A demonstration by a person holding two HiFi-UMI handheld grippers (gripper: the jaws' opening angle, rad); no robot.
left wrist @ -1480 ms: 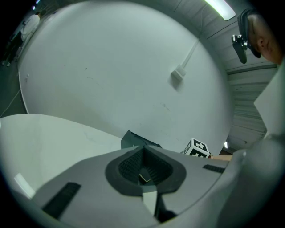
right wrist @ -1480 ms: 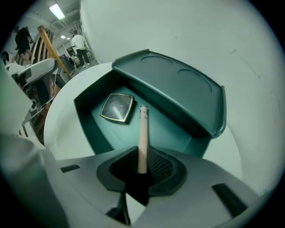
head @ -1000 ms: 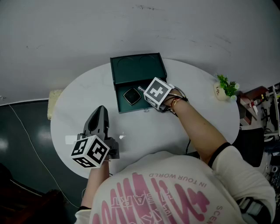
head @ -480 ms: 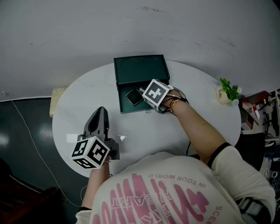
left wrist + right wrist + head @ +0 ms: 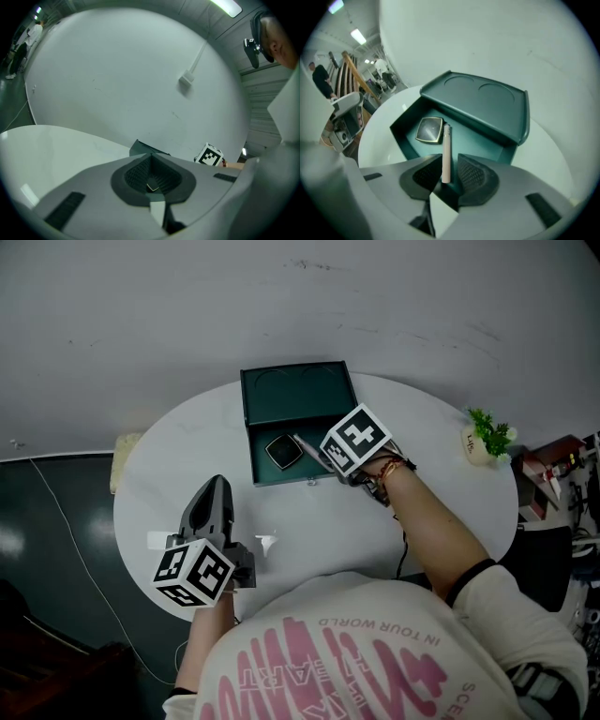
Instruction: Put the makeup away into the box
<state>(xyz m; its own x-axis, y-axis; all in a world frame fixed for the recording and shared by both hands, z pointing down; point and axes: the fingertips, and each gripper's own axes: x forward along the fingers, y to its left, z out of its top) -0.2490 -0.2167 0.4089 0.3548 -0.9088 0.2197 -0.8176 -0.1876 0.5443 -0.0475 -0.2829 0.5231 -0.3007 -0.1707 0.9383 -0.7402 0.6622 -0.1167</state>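
Head view dim, flat, greyish, low contrast; small glare patches on table (image 5: 187, 456). Both gripper views fisheye: black corners, edges bent. Bright strip light (image 5: 226, 5) overhead in left gripper view. Right gripper view: box (image 5: 487, 101) sharp, bkgd at left blurry, jaws up close soft.

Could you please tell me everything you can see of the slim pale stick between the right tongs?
The stick is a slim, smooth, pale pinkish cylinder, plastic by its look. It points into the open dark green box, its far end beside the square compact. Its near end sits between the jaws of the right tongs, which have just been opening; a gap shows on one side.
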